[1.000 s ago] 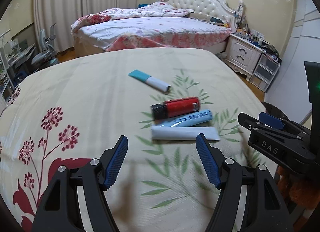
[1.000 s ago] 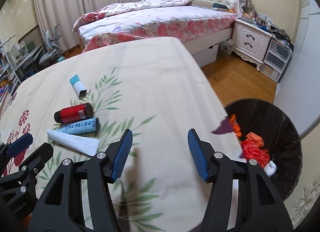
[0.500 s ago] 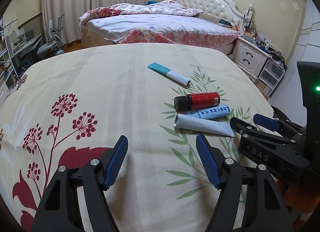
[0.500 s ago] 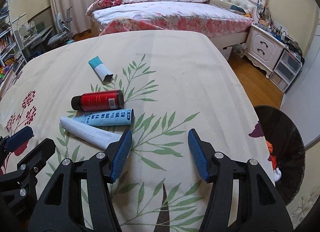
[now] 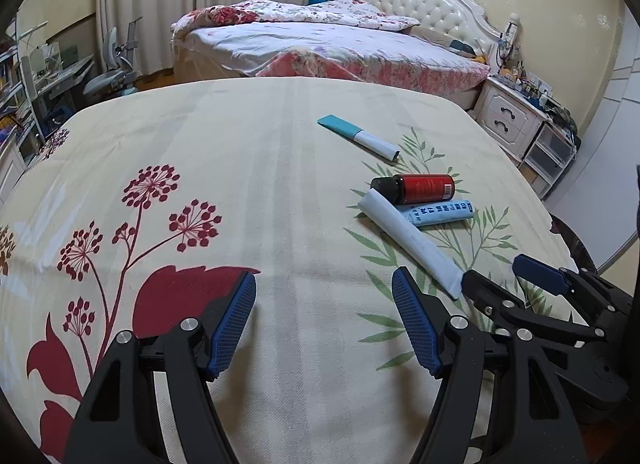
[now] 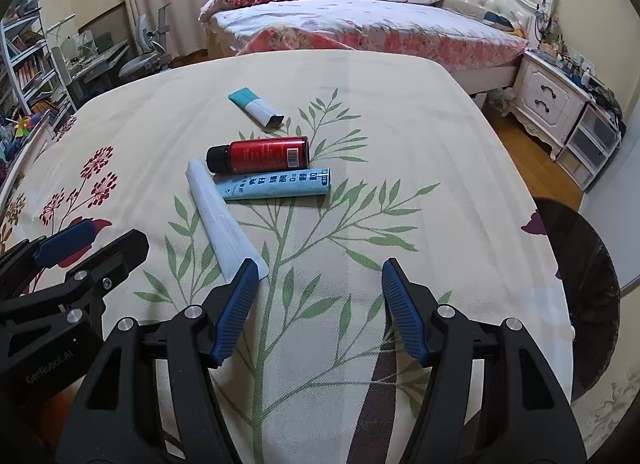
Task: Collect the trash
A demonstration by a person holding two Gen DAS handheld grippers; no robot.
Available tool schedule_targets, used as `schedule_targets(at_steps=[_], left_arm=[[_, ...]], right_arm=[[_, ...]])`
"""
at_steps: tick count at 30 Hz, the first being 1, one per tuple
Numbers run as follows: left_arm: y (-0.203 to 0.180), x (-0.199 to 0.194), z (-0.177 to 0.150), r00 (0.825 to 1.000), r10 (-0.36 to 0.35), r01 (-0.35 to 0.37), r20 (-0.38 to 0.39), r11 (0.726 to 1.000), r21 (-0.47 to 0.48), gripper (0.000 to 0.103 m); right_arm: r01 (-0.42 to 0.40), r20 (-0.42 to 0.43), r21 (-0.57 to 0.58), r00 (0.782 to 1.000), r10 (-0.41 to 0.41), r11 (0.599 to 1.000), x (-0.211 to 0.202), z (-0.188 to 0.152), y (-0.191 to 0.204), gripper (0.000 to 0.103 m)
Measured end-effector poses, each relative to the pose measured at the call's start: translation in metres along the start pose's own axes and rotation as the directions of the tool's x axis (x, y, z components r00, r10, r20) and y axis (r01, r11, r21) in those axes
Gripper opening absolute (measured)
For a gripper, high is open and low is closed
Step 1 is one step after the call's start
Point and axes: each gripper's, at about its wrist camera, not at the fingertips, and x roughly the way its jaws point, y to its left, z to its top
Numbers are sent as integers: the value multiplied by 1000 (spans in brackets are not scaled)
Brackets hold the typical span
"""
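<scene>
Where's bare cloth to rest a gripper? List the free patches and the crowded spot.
Free: the wide stretch between the red flower print and the white tube; the strip from the teal box to the far table edge; the leaf-print cloth between the blue tube and the bin. Crowded: the red bottle and both tubes lie bunched together.

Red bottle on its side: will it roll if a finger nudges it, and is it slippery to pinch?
The red bottle is round and lies flat, so it likely rolls. The blue tube touching it may block rolling that way. Its glossy label suggests some slip.
</scene>
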Motion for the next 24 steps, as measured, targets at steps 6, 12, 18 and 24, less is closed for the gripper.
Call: schedule_targets(at_steps=[6,12,18,24], left_arm=[[-4,1,4,1000,2,-2,2,1000,-4,69],[-28,11,12,1000,-13,14,-7,1000,16,69],[-50,30,19,999,18,-17,-31,999,49,70],[-50,38,19,996,54,-50,-76,997,63,72]], right_arm=[[48,20,61,999,-50,997,-4,0,-25,63],[81,20,121,996,-84,989,-4,-1,-54,63],[68,22,147,997,-72,987,-3,-3,-67,63],[55,30,138,998,-60,989,-2,-3,-65,63]])
